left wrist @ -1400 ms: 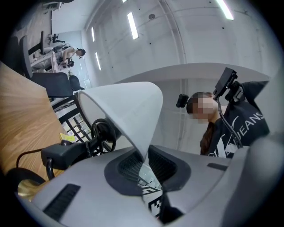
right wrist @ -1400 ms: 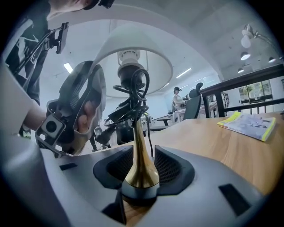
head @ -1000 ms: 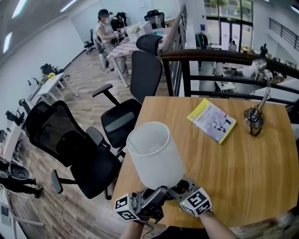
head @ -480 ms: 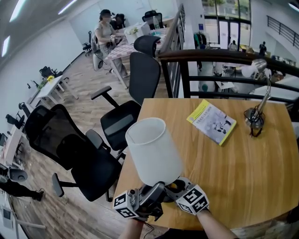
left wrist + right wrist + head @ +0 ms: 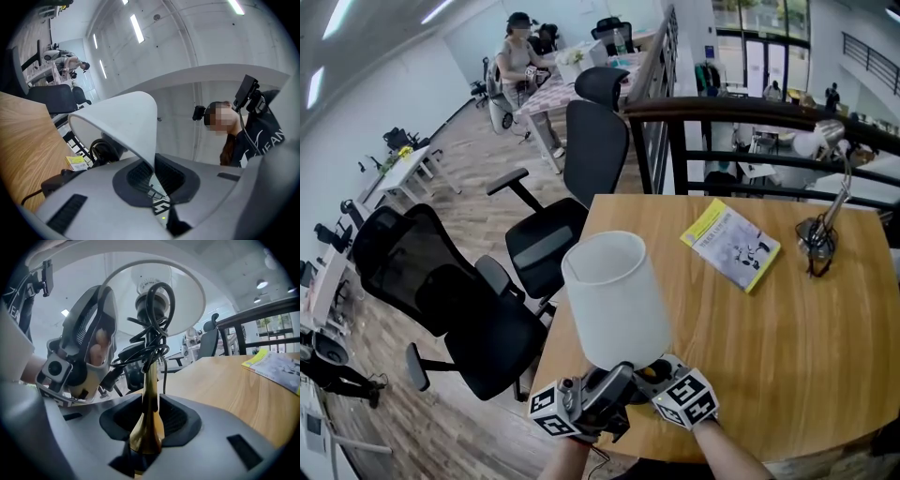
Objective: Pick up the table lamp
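The table lamp has a white drum shade (image 5: 614, 300) and a brass stem (image 5: 150, 394) with a black cord (image 5: 152, 329) coiled round it. It is held tilted above the near left part of the wooden table (image 5: 769, 347). My left gripper (image 5: 605, 389) is shut on the lower rim of the shade (image 5: 122, 122), which runs between the jaws in the left gripper view (image 5: 154, 168). My right gripper (image 5: 654, 377) is shut on the brass stem just above the base, as seen in the right gripper view (image 5: 150, 423). The base is hidden.
A yellow booklet (image 5: 729, 243) lies on the far part of the table, beside a silver desk lamp (image 5: 820, 234). A dark railing (image 5: 750, 112) runs behind the table. Black office chairs (image 5: 450, 309) (image 5: 572, 187) stand to the left, and people sit at far desks.
The lamp stays held in both grippers. It has shifted slightly to the right in the head view; the grip has not changed.
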Demonstrator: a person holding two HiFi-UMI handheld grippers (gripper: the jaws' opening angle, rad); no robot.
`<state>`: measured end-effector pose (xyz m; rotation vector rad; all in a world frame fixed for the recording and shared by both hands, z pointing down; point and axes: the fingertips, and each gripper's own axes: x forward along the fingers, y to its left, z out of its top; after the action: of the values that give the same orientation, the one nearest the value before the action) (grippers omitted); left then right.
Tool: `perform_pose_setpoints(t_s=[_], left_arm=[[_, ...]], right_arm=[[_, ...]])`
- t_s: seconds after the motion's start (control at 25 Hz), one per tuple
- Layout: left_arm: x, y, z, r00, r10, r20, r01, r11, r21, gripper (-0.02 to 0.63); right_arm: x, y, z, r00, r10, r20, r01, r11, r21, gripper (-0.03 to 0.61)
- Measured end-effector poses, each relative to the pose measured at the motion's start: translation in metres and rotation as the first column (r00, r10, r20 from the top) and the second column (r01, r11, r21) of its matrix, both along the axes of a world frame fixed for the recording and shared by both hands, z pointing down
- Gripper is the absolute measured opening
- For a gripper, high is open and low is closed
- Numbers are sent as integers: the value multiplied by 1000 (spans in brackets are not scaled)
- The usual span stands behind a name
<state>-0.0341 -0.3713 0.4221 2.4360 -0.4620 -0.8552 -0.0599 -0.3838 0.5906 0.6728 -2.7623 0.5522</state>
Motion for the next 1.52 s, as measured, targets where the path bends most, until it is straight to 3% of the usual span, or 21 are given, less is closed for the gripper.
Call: perform_pose_setpoints(t_s=[0.44,1.52], left_arm=[[4,8,3,1000,-9,13,9,1000,-1,18],[50,18,-59,995,103,13,-104,985,138,17]], right_arm=[[6,0,-1,999,23,-47,-19,996,87,103],[56,-6,-64,991,126,-44,-116,976,185,103]])
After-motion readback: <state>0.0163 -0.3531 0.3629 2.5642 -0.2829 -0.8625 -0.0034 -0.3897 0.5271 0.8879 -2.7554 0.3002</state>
